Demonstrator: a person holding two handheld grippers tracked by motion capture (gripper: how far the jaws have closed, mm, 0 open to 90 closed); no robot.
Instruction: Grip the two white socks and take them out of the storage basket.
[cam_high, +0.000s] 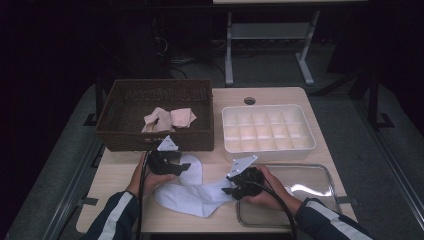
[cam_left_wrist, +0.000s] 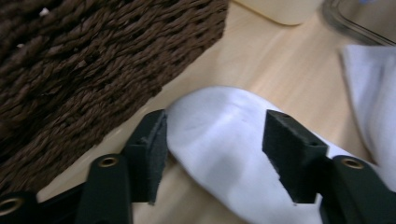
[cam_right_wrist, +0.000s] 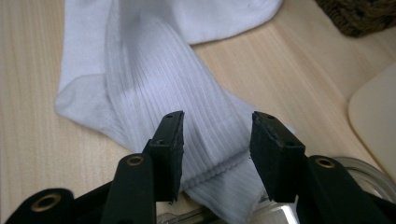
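Note:
A white sock (cam_high: 192, 195) lies flat on the wooden table (cam_high: 120, 172), toe toward the basket and ribbed cuff toward the clear tray. My left gripper (cam_high: 182, 167) sits at the toe end. In the left gripper view its jaws (cam_left_wrist: 215, 149) stand open astride the toe of the sock (cam_left_wrist: 219, 126); the pads do not squeeze it. My right gripper (cam_high: 227, 189) is at the cuff end. In the right gripper view its jaws (cam_right_wrist: 217, 140) hang open over the ribbed cuff (cam_right_wrist: 154, 79), which lies flat beneath them, partly over the tray's edge.
A dark woven basket (cam_high: 155, 137) with pale pink socks (cam_high: 169, 119) in it stands at the back left, close to my left gripper. A white compartment box (cam_high: 270, 149) is at the back right. A clear plastic tray (cam_high: 320, 175) lies under my right hand.

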